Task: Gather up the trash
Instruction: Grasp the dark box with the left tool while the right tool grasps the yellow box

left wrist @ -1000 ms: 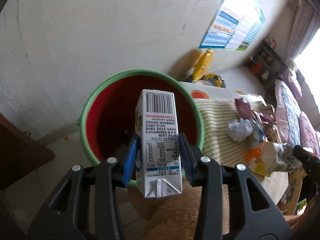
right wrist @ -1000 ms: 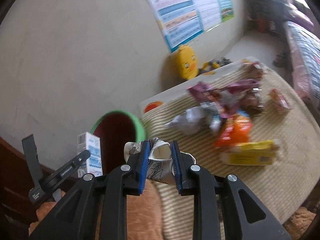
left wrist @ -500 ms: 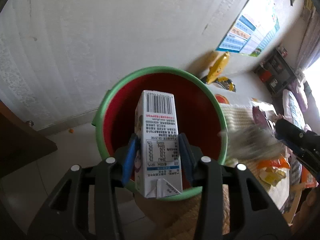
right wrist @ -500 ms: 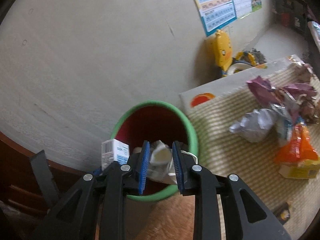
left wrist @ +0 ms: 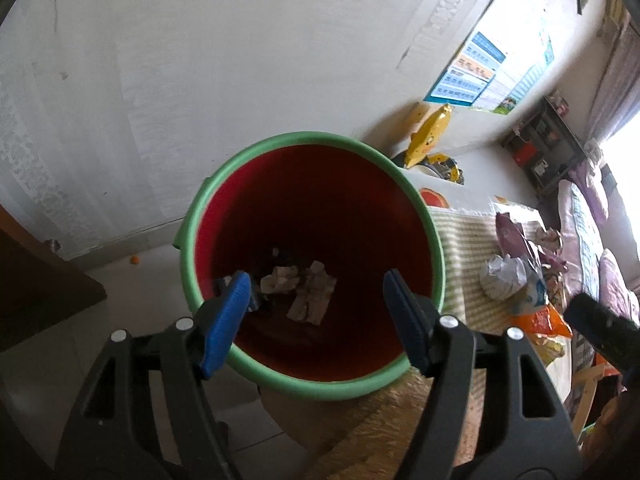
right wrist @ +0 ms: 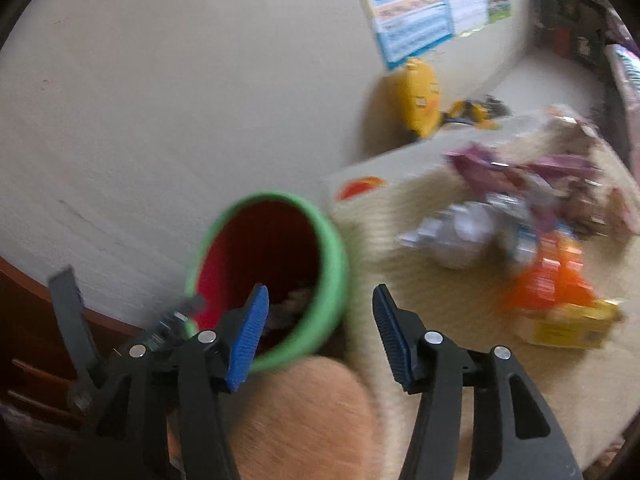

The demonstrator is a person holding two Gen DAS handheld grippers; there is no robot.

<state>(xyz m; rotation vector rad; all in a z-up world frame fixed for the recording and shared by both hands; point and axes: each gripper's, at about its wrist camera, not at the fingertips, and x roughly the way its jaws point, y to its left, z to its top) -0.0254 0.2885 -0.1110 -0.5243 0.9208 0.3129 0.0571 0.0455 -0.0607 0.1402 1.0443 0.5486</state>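
A green-rimmed bin with a red inside (left wrist: 312,136) stands on the floor beside a low table; it also shows in the right wrist view (right wrist: 334,248). Crumpled paper trash (left wrist: 308,292) lies at its bottom. My left gripper (left wrist: 318,314) is open and empty right above the bin's mouth. My right gripper (right wrist: 318,336) is open and empty near the bin's right rim, above the table edge. More trash lies on the table: a silver wrapper (right wrist: 460,236), an orange packet (right wrist: 548,284), a yellow box (right wrist: 572,328) and purple wrappers (right wrist: 520,168).
A striped mat (right wrist: 400,216) covers the table. A yellow toy (right wrist: 418,96) leans on the white wall behind. A dark wooden cabinet (left wrist: 36,288) stands left of the bin. A bed (left wrist: 588,232) lies at the far right.
Both grippers have opened. The milk carton has left my left gripper and the crumpled paper cup has left my right gripper. The right gripper has swung right, away from the bin.
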